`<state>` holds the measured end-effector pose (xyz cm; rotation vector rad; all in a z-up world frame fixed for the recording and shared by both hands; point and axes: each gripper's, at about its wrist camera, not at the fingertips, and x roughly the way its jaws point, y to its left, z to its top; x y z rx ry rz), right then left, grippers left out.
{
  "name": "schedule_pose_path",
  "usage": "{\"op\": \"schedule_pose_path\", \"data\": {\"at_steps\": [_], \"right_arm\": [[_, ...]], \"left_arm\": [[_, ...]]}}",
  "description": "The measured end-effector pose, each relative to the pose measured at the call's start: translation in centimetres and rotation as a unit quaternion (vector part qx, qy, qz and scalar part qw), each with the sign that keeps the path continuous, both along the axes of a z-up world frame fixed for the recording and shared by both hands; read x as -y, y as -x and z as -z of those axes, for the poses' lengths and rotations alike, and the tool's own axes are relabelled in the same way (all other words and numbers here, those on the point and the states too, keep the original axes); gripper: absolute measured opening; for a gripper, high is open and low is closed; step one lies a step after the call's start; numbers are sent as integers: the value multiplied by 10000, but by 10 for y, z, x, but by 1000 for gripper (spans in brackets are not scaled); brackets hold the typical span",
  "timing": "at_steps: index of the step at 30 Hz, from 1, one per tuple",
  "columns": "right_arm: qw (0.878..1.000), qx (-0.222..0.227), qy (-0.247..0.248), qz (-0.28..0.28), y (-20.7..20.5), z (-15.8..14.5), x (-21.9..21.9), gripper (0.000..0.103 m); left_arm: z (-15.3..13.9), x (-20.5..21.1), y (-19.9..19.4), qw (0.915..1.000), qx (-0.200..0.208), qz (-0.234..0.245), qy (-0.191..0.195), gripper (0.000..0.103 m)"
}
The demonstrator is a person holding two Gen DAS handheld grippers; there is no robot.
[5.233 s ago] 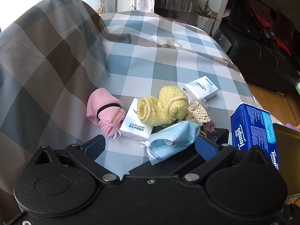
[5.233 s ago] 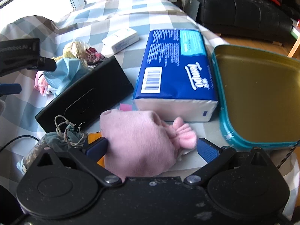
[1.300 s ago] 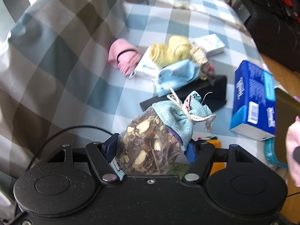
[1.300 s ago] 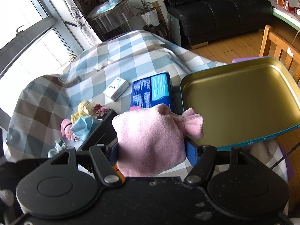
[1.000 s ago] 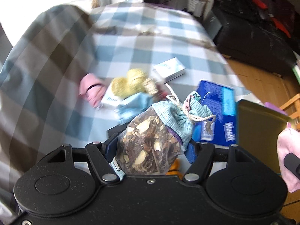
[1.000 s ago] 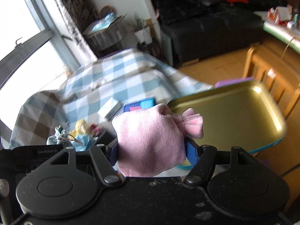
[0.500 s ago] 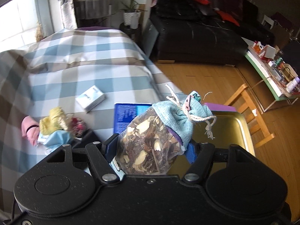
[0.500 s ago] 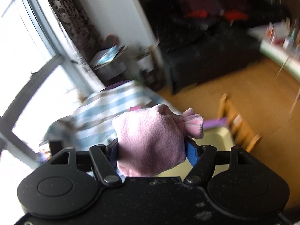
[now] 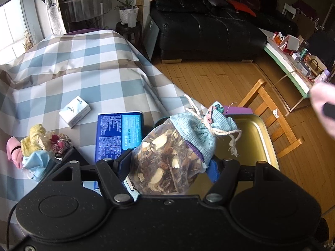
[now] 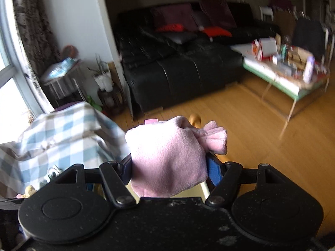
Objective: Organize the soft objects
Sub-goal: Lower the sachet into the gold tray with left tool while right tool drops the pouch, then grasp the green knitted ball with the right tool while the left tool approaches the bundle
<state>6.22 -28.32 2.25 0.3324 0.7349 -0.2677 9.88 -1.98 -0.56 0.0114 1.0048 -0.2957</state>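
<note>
The clear sachet of dried herbs with a pale blue drawstring cloth top (image 9: 178,146) sits clamped between the fingers of the left gripper (image 9: 167,167), which are closed onto its bulging lower half. It is carried in the air in front of the gold metal tray with a teal rim (image 9: 257,138); the tray looks bare where it shows. The soft pink fleece pouch with a gathered neck (image 10: 169,156) is likewise pinched at its body by the right gripper (image 10: 168,167), fingers closed on it, held high with a strip of gold tray just visible beneath.

Judgement: the step in hand is delivery of both items into the tray. Each should be lowered until it rests on the tray floor before the fingers part, since the sachet is heavy-bottomed and may roll. Set them side by side, not stacked. The right view is blurred and looks across the room, so that gripper needs tilting down to confirm position first.

Remaining on the checked blue and brown tablecloth (image 9: 83,73): a pile with a yellow towelling roll (image 9: 35,140) and pale blue face mask (image 9: 37,163), beside a blue tissue pack (image 9: 117,133).
</note>
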Motion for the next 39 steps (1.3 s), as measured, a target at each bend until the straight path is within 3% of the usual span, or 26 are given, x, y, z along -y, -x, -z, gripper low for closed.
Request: {"op": "schedule_pose_path", "data": {"at_steps": [8, 14, 23, 29, 39], "right_arm": [[9995, -225, -96, 219, -17, 53, -32, 69], [9989, -413, 116, 187, -14, 67, -40, 69], [9960, -870, -74, 192, -19, 93, -33, 71], [9960, -869, -6, 213, -20, 95, -36, 78], [9962, -845, 154, 134, -20, 90, -45, 78]], "left_arm": [[24, 22, -8, 9997, -154, 160, -80, 65], [40, 35, -17, 9995, -208, 200, -85, 63], [53, 42, -26, 9991, -225, 310, -183, 64], [58, 32, -26, 9991, -317, 187, -228, 64], [51, 4, -15, 9992, -271, 86, -285, 67]]}}
